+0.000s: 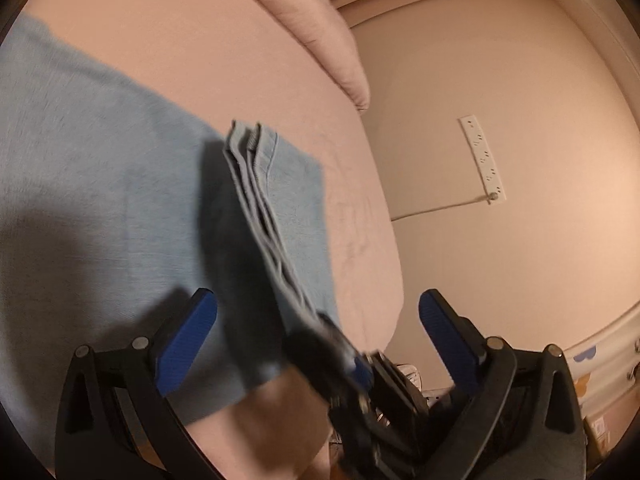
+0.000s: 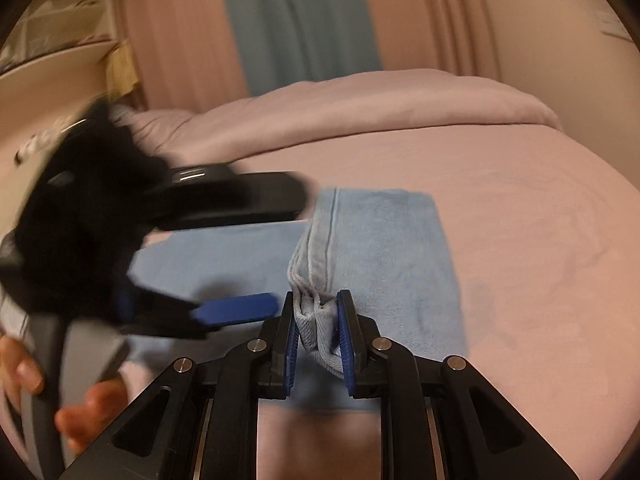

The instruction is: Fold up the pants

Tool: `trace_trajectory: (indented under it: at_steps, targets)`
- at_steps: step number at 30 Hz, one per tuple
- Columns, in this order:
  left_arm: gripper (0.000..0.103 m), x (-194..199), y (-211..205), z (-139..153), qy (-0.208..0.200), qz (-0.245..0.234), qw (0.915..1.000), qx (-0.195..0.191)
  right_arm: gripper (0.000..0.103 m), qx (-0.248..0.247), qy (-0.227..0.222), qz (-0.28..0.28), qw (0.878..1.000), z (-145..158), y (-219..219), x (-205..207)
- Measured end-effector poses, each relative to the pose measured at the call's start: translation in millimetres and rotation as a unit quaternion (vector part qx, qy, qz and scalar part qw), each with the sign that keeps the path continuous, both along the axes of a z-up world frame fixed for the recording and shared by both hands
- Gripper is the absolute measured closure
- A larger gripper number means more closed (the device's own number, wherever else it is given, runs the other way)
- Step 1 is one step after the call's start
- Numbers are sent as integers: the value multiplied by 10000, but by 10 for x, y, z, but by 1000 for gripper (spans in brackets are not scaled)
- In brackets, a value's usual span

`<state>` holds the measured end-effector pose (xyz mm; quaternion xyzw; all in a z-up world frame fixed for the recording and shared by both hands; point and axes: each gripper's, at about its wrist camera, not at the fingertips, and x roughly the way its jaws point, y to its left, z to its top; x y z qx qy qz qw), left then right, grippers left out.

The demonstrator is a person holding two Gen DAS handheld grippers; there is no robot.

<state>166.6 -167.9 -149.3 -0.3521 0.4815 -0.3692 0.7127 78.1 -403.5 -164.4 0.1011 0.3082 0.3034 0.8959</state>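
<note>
Right wrist view showed the wide pink-sheeted bed (image 2: 520,208), with light blue denim pants (image 2: 384,240) lying flat near its middle. The right gripper (image 2: 318,320) had its jaws clamped on a raised, stacked fold of them. Only the left wrist view showed the white power strip (image 1: 482,158) on the floor; there the left gripper (image 1: 318,320) stood wide apart, empty, above the pants.

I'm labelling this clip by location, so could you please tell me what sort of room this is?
Most likely a bedroom. The pants lie on a bed with a pink sheet, a folded duvet sits at its far end, and floor-length curtains hang behind it.
</note>
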Motion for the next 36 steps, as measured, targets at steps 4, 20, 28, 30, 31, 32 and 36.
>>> trace_trajectory:
  at_steps: [4, 20, 28, 30, 31, 32, 36]
  targets:
    - [12, 91, 49, -84, 163, 62, 9998, -80, 84, -96, -231, 293, 9993, -9, 122, -116]
    - [88, 43, 1073, 98, -554, 809, 9914, 868, 84, 27, -371, 1365, 9899, 182, 851, -299]
    - [87, 77, 1315, -44, -353, 1069, 9832, 1437, 84, -381, -211, 1749, 9836, 57, 1277, -361]
    - [83, 92, 1339, -98, -262, 1186, 9770, 1750, 82, -539, -82, 1833, 9815, 0, 1326, -338]
    - [83, 96, 1389, -126, -221, 1211, 9768, 1754, 78, -538, 58, 1930, 9797, -39, 1326, -313]
    - [81, 92, 1425, -128, -201, 1261, 9772, 1697, 73, -431, 226, 1988, 9788, -76, 1287, -288]
    - [66, 4, 1601, -11, -347, 1588, 9671, 1958, 61, 182, 545, 2003, 9780, -91, 943, -233]
